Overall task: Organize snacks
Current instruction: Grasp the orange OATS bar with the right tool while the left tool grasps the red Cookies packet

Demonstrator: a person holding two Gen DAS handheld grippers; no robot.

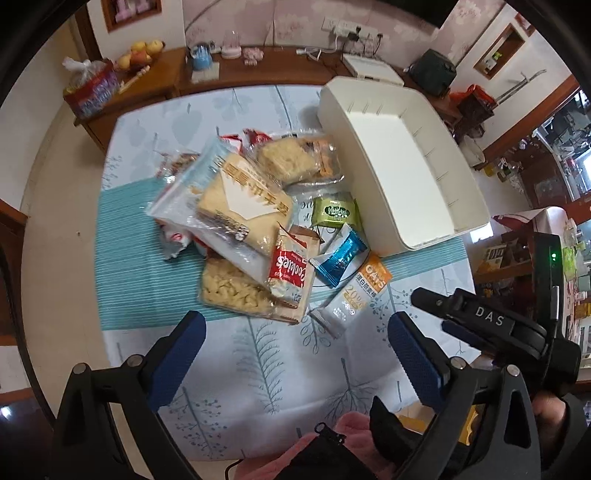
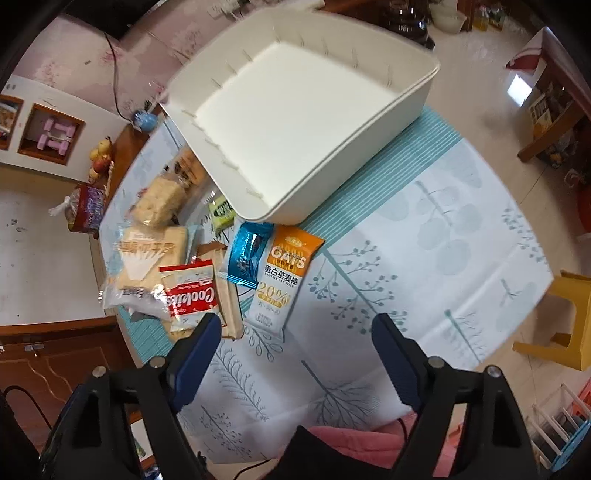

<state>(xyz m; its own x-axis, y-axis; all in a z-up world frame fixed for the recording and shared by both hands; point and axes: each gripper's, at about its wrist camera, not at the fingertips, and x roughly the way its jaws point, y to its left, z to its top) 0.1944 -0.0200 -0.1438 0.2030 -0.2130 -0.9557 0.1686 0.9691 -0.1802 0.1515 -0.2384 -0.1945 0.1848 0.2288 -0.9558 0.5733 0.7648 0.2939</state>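
Beside the bin [image 2: 295,110], snacks are heaped, an oat bar [image 2: 280,280] nearest. Both grippers, left [image 1: 295,354] and right [image 2: 295,354], are held wide apart, empty.

Home living room, I'd say.
I see wooden sideboard [image 1: 155,83], fruit bowl [image 1: 142,55], tablecloth [image 1: 258,369], floral wallpaper [image 1: 288,22].

Two wrist cams, both aimed steeply down at table.
L cam over snack pile [image 1: 255,218]; R cam nearer white bin [image 2: 295,122]. Both share oat bar [image 2: 282,280], bin, tablecloth [image 2: 424,258].
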